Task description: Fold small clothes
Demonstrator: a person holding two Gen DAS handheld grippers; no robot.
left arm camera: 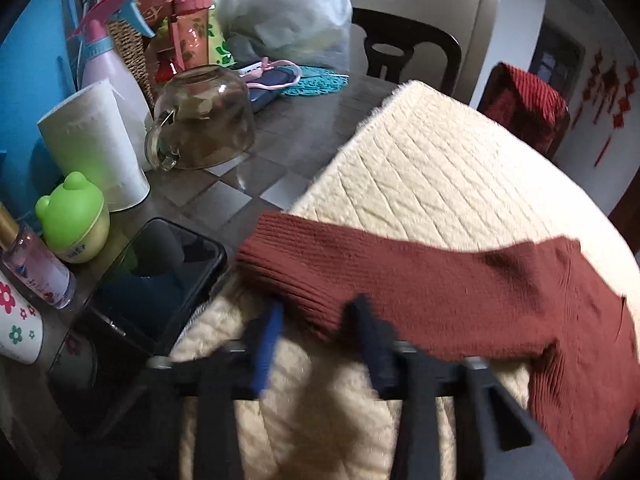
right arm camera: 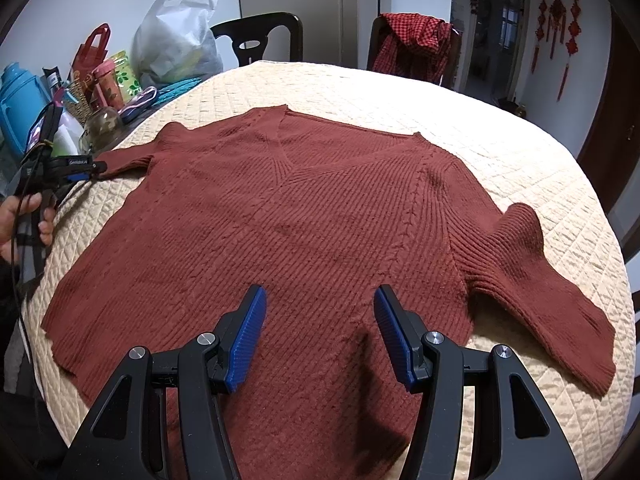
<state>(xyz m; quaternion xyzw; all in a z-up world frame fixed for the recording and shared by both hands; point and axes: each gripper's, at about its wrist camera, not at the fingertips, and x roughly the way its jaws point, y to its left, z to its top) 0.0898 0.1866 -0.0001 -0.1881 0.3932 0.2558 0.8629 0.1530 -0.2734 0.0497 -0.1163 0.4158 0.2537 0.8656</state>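
Rust-red knit sweater lies flat, front up, on the quilted counter; no fold is made yet. Left tool pinches the cuff of one sleeve, jaws drawn together on it. Right tool hovers spread over the hem, empty. Both sleeves and the body remain to fold.

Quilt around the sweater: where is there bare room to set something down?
The quilt is bare between the sweater collar and the chairs, and along its right edge past the sleeve. The left end is crowded with bottles, a glass pot and a bag.
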